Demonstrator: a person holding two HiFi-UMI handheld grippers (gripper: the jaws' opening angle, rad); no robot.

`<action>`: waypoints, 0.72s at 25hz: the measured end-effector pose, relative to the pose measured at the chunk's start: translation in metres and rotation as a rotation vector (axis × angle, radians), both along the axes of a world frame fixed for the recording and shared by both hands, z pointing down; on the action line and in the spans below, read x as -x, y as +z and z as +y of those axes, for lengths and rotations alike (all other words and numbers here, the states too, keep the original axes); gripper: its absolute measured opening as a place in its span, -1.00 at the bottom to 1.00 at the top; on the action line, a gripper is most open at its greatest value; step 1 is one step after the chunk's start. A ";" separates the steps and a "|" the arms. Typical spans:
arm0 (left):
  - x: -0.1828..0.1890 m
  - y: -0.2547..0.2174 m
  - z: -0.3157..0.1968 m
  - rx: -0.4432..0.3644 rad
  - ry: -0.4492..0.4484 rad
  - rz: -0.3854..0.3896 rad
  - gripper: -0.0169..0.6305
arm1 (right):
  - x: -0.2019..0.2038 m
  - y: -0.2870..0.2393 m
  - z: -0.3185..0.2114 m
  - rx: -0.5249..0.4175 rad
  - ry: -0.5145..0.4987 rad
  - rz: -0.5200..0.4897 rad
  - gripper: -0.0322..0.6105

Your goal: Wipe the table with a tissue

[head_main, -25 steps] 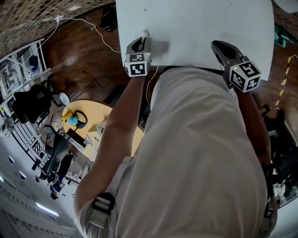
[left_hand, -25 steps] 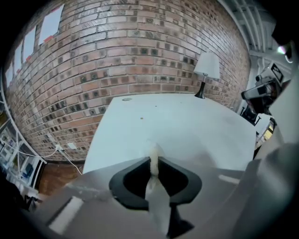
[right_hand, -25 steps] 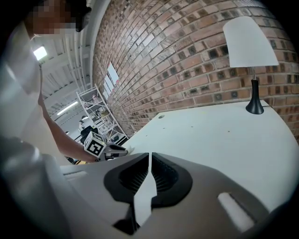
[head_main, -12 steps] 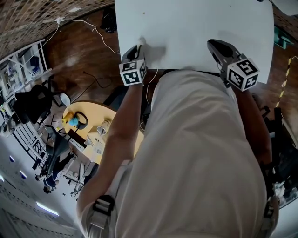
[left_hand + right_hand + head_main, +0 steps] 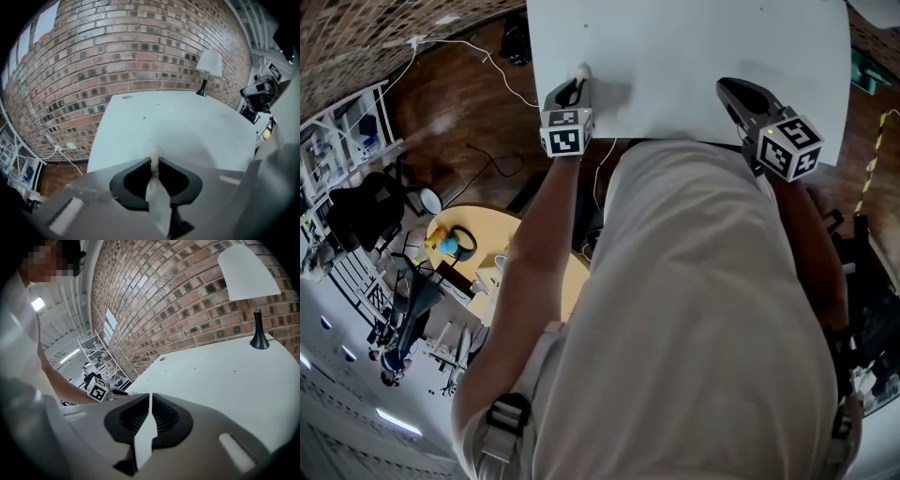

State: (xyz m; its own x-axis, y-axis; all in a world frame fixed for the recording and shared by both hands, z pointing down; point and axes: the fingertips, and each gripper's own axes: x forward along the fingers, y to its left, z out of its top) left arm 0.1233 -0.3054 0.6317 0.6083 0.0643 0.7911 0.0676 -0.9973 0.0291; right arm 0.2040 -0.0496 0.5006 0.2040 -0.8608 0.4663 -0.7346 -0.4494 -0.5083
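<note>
The tissue [image 5: 583, 69] is being pinched on the white table [image 5: 694, 56], upper left in the head view, by the left gripper [image 5: 579, 81], whose jaws have just been closing slightly tighter. The right gripper [image 5: 729, 91], upper right, is showing its jaws together, holding nothing.

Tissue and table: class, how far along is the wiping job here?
Done: the tissue is picked up. In hand: the left gripper, jaws just closing further, pinches it at the table's near left corner; the right gripper is shut, empty. Left: a speck farther on, probably most of the top.
</note>
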 end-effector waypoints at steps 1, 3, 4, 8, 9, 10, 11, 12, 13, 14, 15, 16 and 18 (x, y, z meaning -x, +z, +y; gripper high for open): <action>0.002 0.001 0.013 0.009 0.039 -0.008 -0.77 | 0.000 -0.001 -0.001 -0.004 -0.003 0.000 -0.82; 0.005 0.002 0.042 0.039 0.119 -0.022 -0.77 | -0.002 -0.001 -0.003 -0.008 -0.009 -0.002 -0.82; 0.006 0.003 0.056 0.062 0.157 -0.027 -0.77 | -0.003 -0.001 -0.003 -0.008 -0.010 -0.005 -0.82; 0.006 0.000 0.109 0.211 0.324 -0.033 -0.77 | -0.005 0.000 -0.007 -0.014 -0.018 -0.014 -0.82; 0.006 0.001 0.119 0.225 0.374 -0.036 -0.77 | -0.006 0.001 -0.009 -0.015 -0.022 -0.015 -0.82; 0.005 0.002 0.124 0.220 0.411 -0.040 -0.77 | -0.007 0.001 -0.010 -0.016 -0.024 -0.016 -0.82; 0.002 0.002 0.125 0.210 0.421 -0.040 -0.77 | -0.009 0.001 -0.010 -0.018 -0.026 -0.016 -0.82; -0.003 0.001 0.120 0.204 0.398 -0.031 -0.76 | -0.011 0.001 -0.011 -0.020 -0.026 -0.017 -0.82; -0.009 -0.001 0.111 0.208 0.348 -0.016 -0.76 | -0.013 0.001 -0.011 -0.023 -0.025 -0.018 -0.82; -0.016 -0.004 0.100 0.218 0.282 0.002 -0.76 | -0.015 0.002 -0.010 -0.025 -0.024 -0.018 -0.82; -0.022 -0.007 0.086 0.228 0.215 0.020 -0.76 | -0.016 0.002 -0.010 -0.026 -0.023 -0.018 -0.82; -0.026 -0.009 0.072 0.230 0.157 0.035 -0.76 | -0.018 0.003 -0.009 -0.027 -0.022 -0.019 -0.82; -0.034 -0.015 0.047 0.197 0.100 0.049 -0.76 | -0.019 0.003 -0.007 -0.026 -0.019 -0.022 -0.82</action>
